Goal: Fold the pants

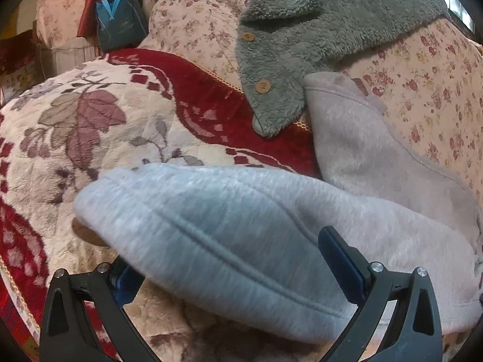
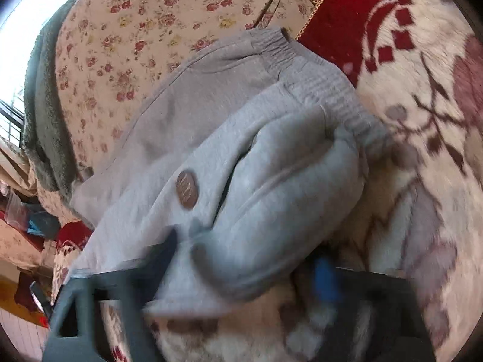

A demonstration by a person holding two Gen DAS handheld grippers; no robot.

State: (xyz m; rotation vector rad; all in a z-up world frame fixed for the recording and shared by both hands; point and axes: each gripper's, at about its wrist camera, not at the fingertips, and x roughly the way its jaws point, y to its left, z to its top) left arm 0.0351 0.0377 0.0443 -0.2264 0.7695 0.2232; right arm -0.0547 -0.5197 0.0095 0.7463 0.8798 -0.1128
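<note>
left gripper (image 1: pixel 232 274) is spread wide around a rolled wad of the grey pants (image 1: pixel 241 235), so not clamped. right gripper (image 2: pixel 247 259) is too blurry, can't tell its state. pants sit bunched on the red floral blanket (image 1: pixel 90 126), looks barely started, no flat fold yet. right view shows the waistband (image 2: pixel 329 90) and brown patch (image 2: pixel 186 189); left shows a green fleece jacket (image 1: pixel 302 45).

A lived-in home bedroom: a bed under a plush red-and-cream flower-patterned blanket (image 1: pixel 90 114), a rose-print quilted cotton cover (image 1: pixel 437 90), a grey-green fleece jacket with wooden buttons (image 1: pixel 286 60), and a daylit window (image 2: pixel 18 21) behind.
</note>
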